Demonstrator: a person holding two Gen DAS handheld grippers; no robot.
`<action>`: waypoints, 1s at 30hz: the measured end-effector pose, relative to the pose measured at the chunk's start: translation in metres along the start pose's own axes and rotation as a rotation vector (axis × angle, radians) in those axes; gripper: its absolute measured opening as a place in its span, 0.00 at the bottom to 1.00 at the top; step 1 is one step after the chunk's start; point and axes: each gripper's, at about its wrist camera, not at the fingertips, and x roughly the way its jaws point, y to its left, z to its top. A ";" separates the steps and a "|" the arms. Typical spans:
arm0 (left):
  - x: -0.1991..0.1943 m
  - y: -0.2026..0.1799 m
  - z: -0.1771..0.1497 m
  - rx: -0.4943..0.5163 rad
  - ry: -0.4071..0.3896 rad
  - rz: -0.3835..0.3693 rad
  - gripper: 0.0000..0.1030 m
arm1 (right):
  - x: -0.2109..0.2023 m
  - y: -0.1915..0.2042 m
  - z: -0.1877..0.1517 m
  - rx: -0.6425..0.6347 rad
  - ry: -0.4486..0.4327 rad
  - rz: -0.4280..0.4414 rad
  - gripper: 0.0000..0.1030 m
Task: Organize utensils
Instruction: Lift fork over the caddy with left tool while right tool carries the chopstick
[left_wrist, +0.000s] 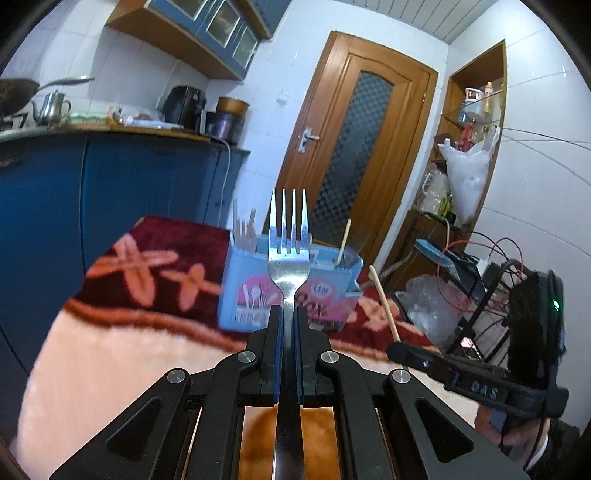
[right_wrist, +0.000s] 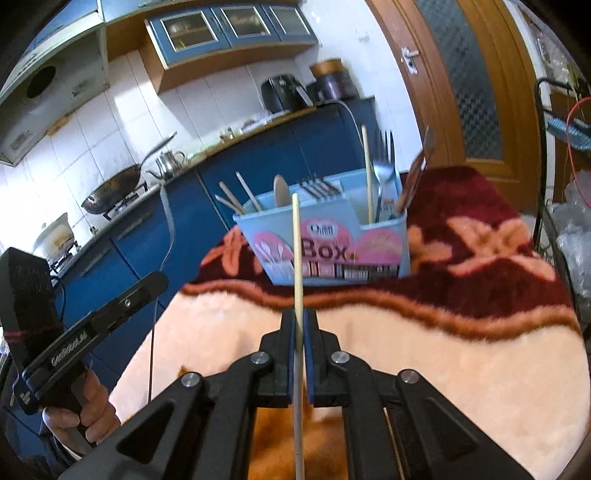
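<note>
Both claws loaded before the utensil box (right_wrist: 332, 236).
Left claw (left_wrist: 289, 314) clamps a fork (left_wrist: 288, 254); right claw (right_wrist: 299, 325) clamps a chopstick (right_wrist: 297, 258).

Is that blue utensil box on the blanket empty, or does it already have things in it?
Partly filled. The blue utensil box already holds wooden chopsticks, a wooden spoon and forks, standing in separate compartments.

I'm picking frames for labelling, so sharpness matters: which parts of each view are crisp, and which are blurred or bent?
Left wrist view: the shiny metal fork in the left gripper is sharp, the light blue utensil box behind it soft, the brown wooden door bowed by the fisheye. Right wrist view: the pale wooden chopstick in the right gripper is crisp, the patterned red and peach blanket smeared.
</note>
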 end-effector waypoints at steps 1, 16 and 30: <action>0.002 -0.001 0.004 0.003 -0.009 0.003 0.05 | 0.001 0.001 0.001 -0.001 -0.010 0.003 0.06; 0.054 -0.012 0.068 0.021 -0.153 0.062 0.05 | 0.003 -0.015 0.019 0.015 -0.099 0.046 0.06; 0.112 -0.013 0.102 0.025 -0.367 0.229 0.05 | 0.004 -0.038 0.037 0.004 -0.162 0.044 0.06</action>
